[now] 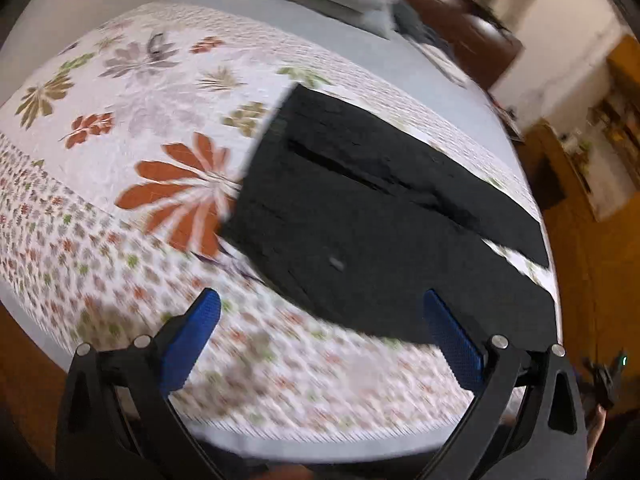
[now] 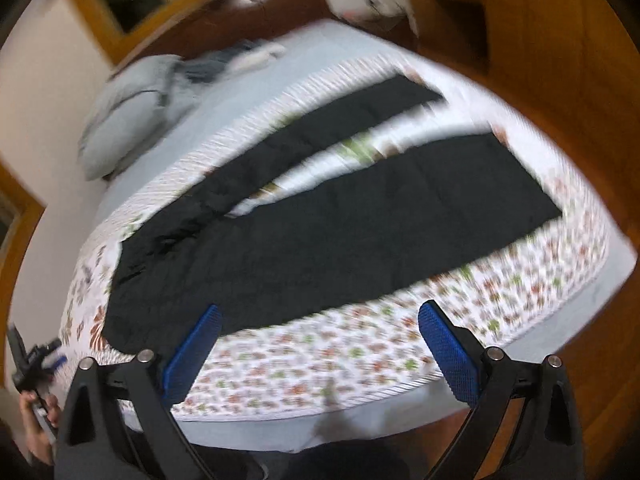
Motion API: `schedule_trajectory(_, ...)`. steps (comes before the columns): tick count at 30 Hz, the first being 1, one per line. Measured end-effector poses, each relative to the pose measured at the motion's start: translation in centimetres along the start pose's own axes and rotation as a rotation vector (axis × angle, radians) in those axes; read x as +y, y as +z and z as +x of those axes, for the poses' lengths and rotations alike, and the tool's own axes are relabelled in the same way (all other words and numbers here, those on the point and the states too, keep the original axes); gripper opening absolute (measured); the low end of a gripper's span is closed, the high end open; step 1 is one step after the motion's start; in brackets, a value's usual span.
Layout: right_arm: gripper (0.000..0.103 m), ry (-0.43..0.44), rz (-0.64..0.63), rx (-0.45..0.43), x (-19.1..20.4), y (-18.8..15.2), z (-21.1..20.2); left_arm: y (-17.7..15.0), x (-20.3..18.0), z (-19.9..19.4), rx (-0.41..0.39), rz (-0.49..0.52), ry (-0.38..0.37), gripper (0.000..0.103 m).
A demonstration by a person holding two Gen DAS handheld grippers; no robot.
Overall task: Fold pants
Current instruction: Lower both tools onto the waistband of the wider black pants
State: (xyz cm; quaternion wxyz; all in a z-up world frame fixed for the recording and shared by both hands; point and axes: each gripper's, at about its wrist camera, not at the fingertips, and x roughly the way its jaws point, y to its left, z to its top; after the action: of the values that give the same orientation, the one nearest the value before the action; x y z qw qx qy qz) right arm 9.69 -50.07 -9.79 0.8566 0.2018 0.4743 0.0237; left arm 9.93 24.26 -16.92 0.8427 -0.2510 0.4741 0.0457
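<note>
Black pants (image 1: 360,216) lie spread flat on a floral bedspread (image 1: 120,160), waistband to the left and both legs apart running right. In the right wrist view the pants (image 2: 340,224) show both legs with a strip of bedspread between them. My left gripper (image 1: 320,300) is open and empty, above the near edge of the waist end. My right gripper (image 2: 320,316) is open and empty, above the near edge of the nearer leg. The left gripper in a hand (image 2: 32,364) shows at that view's left edge.
The bed (image 2: 280,432) has a pale blue sheet under the bedspread (image 2: 320,360). A pale pillow (image 2: 128,112) and crumpled clothes (image 2: 236,60) lie at the far end. Wooden floor (image 2: 580,120) and furniture (image 1: 464,20) surround the bed.
</note>
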Motion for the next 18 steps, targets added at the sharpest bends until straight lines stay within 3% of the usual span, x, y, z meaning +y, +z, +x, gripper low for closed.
schedule_trajectory(4, 0.1, 0.029, 0.163, 0.05, -6.8, 1.0, 3.8, 1.7, 3.0, 4.5, 0.09, -0.12, -0.118, 0.099)
schedule_trajectory(7, 0.098, 0.096, 0.279, 0.061, -11.1, 1.7, 5.7, 2.2, 4.7, 7.3, 0.129, -0.205, -0.118, 0.099)
schedule_trajectory(8, 0.091, 0.105, 0.318, 0.06, -12.5, 1.8, 6.2, 2.3, 5.5, 8.4, 0.138, -0.249, -0.122, 0.099)
schedule_trajectory(10, 0.088, 0.129, 0.387, 0.063, -14.8, 1.9, 7.1, 2.5, 6.5, 10.3, 0.168, -0.305, -0.127, 0.099)
schedule_trajectory(15, 0.096, 0.13, 0.469, 0.055, -18.6, 2.6, 7.9, 4.2, 7.1, 12.5, 0.142, -0.35, -0.189, 0.099)
schedule_trajectory(18, 0.097, 0.13, 0.483, 0.043, -19.4, 2.9, 7.8, 4.7, 6.5, 14.2, 0.182, -0.332, -0.159, 0.099)
